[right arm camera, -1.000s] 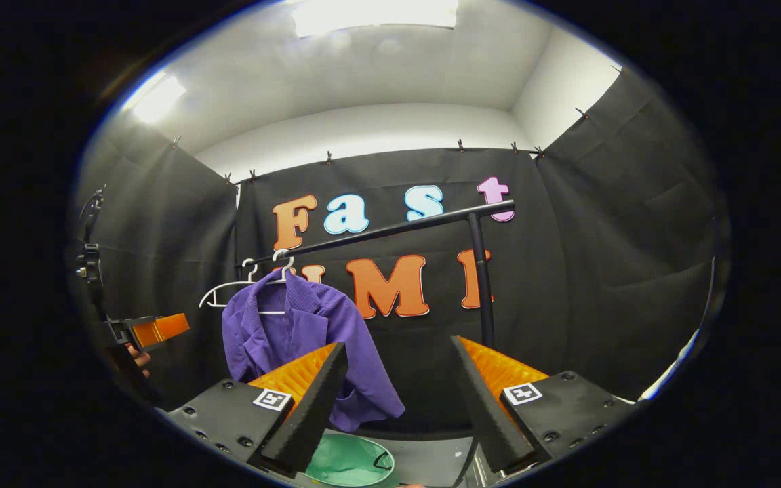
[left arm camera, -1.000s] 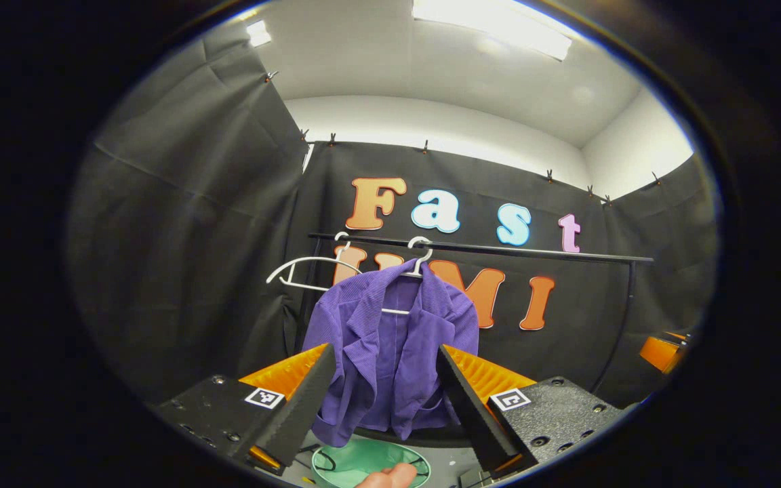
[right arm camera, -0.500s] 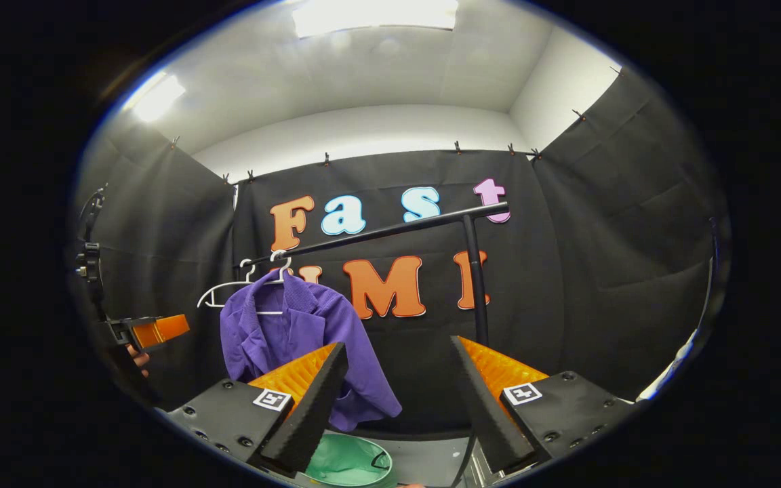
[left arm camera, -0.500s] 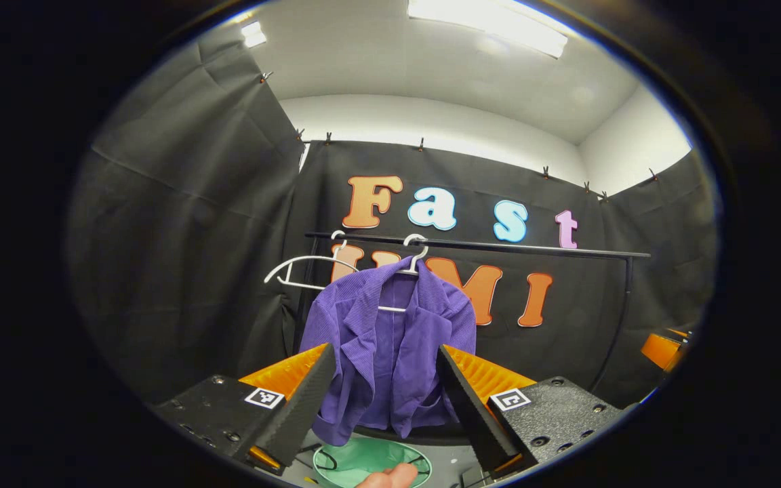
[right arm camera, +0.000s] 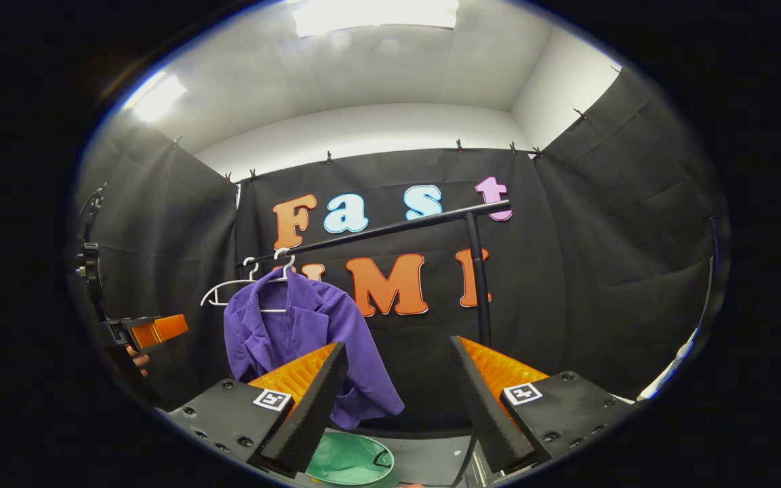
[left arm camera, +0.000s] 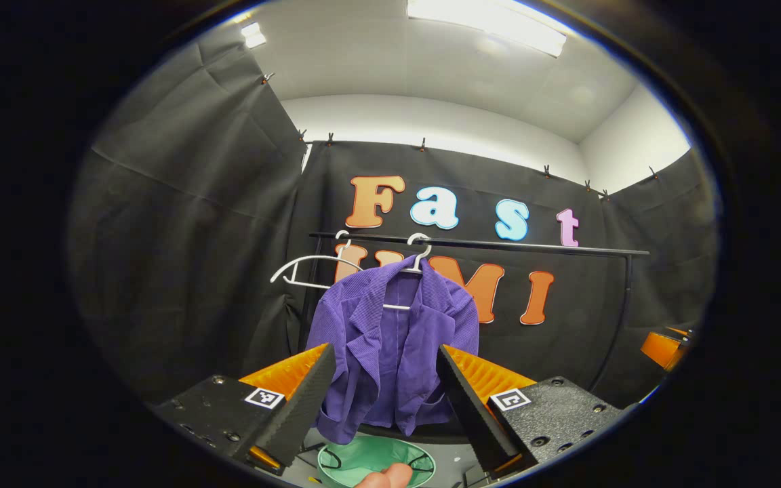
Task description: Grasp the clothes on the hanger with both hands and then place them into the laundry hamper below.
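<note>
Purple jacket [left arm camera: 394, 346] hanging open on white hanger [left arm camera: 412, 271]; green hamper [left arm camera: 375, 463] below, seemingly empty.

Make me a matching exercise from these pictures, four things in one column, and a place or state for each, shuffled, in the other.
Things:
1. purple jacket
2. empty white hanger
3. green hamper
4. left gripper

Places or states:
A. on the floor below the rail
B. open, holding nothing
C. draped on a hanger on the black rail
D. bare on the rail, beside the jacket

Pairs: 1-C, 2-D, 3-A, 4-B
</note>
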`<state>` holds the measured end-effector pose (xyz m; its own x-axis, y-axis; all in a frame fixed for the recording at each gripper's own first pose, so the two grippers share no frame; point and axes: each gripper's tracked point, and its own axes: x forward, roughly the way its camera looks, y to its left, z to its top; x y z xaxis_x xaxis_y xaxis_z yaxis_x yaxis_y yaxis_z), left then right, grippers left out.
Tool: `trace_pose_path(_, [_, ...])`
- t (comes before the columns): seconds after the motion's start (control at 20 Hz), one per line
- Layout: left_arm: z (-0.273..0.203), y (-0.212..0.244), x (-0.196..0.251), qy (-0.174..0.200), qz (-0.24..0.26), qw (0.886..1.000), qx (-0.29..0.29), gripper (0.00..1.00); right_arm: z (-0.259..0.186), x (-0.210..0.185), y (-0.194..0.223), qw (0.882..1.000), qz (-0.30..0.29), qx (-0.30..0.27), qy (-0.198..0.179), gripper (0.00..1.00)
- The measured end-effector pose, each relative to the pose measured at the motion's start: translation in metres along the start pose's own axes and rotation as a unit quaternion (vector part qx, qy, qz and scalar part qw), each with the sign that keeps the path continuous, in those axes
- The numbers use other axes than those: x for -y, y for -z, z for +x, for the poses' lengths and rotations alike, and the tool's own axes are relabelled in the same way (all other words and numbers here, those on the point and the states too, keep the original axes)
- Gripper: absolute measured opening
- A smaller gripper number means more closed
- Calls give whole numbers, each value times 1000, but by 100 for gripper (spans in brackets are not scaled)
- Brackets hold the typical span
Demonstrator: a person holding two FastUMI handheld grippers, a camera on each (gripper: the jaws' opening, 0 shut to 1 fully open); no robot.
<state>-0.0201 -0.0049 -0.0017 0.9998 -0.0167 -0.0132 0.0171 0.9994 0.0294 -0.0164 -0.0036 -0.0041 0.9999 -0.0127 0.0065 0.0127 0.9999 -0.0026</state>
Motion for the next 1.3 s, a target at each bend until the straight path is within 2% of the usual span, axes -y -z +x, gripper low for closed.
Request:
trace_pose_path(0.1, [-2, 0, -2, -3, 1, 1000, -1, 95, 0, 2, 1, 1000, 0, -2, 0, 98])
trace_pose_path(0.3, [-7, -3, -3, -20, 4, 1000, 1, 92, 2, 3, 2, 1000, 0, -2, -11, 98])
trace_pose_path(0.35, [-8, -5, -3, -24, 2, 1000, 2, 95, 2, 3, 2, 1000, 1, -3, -17, 98])
trace_pose_path(0.4, [-11, -4, -3, -30, -3, 1000, 3, 92, 3, 1, 2, 1000, 4, -3, -26, 98])
trace_pose_path(0.5, [-18, -3, -4, -44, -16, 999, 0, 95, 6, -2, 3, 999, 7, -3, -48, 98])
trace_pose_path(0.65, [-32, -3, -13, -82, -26, 996, -4, 95, 12, -7, 2, 996, 10, 1, -89, 98])
trace_pose_path(0.7, [-36, -2, -15, -94, -29, 995, -8, 92, 14, -12, 3, 994, 16, 0, -104, 98])
trace_pose_path(0.75, [-40, -4, -17, -106, -31, 994, -9, 92, 16, -18, 6, 992, 23, -4, -123, 91])
trace_pose_path(0.85, [-45, -9, -20, -125, -37, 991, -3, 95, 24, -29, 14, 987, 31, -12, -155, 91])
trace_pose_path(0.95, [-42, -8, -21, -135, -36, 990, -3, 92, 38, -38, 20, 984, 37, -17, -172, 91])
trace_pose_path(1.0, [-36, -7, -23, -139, -32, 990, -3, 95, 48, -44, 25, 983, 38, -21, -177, 91])
trace_pose_path(1.1, [-13, 0, -23, -133, -19, 991, -5, 95, 72, -58, 34, 982, 37, -24, -182, 91])
trace_pose_path(1.3, [65, 24, -29, -94, -9, 996, -4, 92, 148, -98, 63, 985, 26, -29, -167, 90])
